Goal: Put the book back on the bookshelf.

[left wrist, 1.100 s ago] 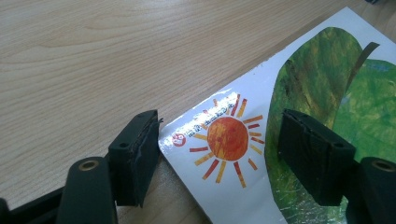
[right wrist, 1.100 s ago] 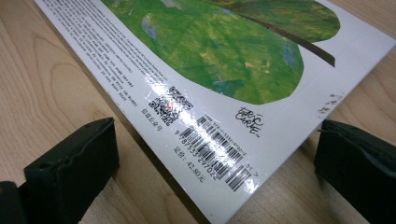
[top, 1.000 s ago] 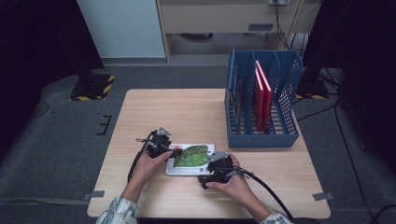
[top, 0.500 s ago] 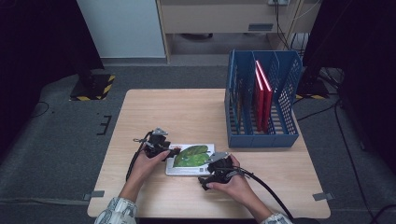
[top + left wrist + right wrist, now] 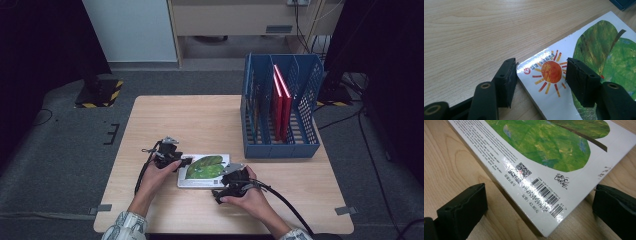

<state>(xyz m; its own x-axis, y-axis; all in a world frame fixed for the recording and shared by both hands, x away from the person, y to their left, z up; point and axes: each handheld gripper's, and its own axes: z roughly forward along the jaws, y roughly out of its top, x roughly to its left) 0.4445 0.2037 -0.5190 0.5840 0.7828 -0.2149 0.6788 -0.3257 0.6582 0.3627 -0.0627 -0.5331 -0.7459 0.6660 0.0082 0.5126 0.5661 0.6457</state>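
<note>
While the flat white picture book with the green leaf cover (image 5: 204, 170) lies long side across the pale wooden table (image 5: 200, 120), we straddle its corners: left gripper (image 5: 540, 77) has just been narrowing without pinching it, right gripper (image 5: 539, 207) gapes wide.

Right tongs (image 5: 544, 210), jaws wide apart, flanking one corner of a glossy book (image 5: 554, 162) lying flat on the wooden worktop (image 5: 446, 165); barcode, QR code and green leaf artwork face up.
</note>
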